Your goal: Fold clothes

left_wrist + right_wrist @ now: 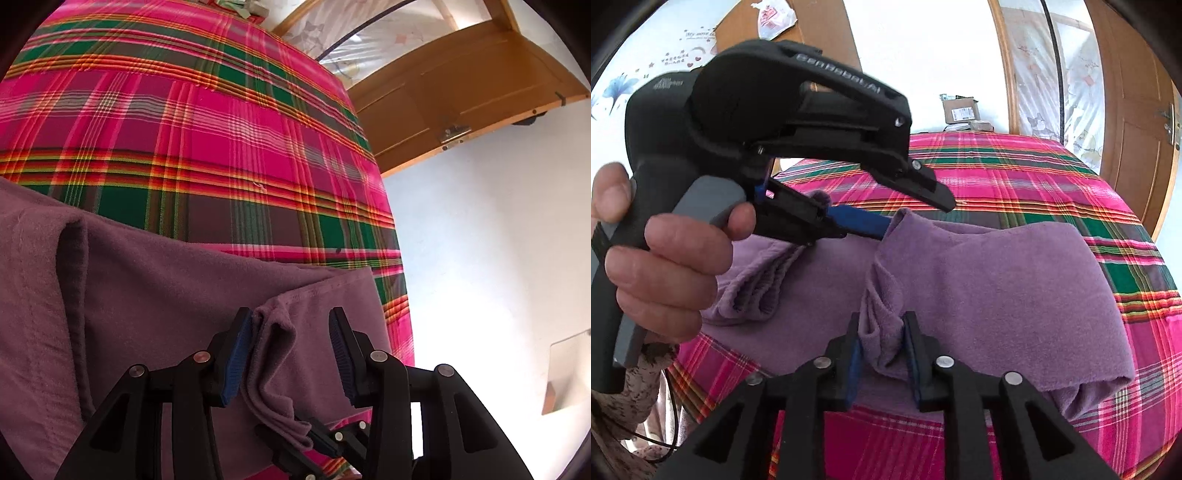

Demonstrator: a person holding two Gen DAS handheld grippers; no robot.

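Spread across a bed: a pink, green and orange plaid bedcover [207, 122], with a purple fleece garment [997, 280] lying rumpled on its near end. Left gripper [291, 354] parted wide around a bunched fold, fabric brushing one pad only, gripped by a hand [665, 258]. Right gripper [882, 354] narrow, a raised ridge of the garment between its pads; contact unclear.

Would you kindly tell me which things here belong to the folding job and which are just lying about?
Part of the job:
- purple garment
- left gripper
- right gripper
- plaid bedspread, the work surface

Just lying about:
- cardboard box
- white plastic bag
- wooden door
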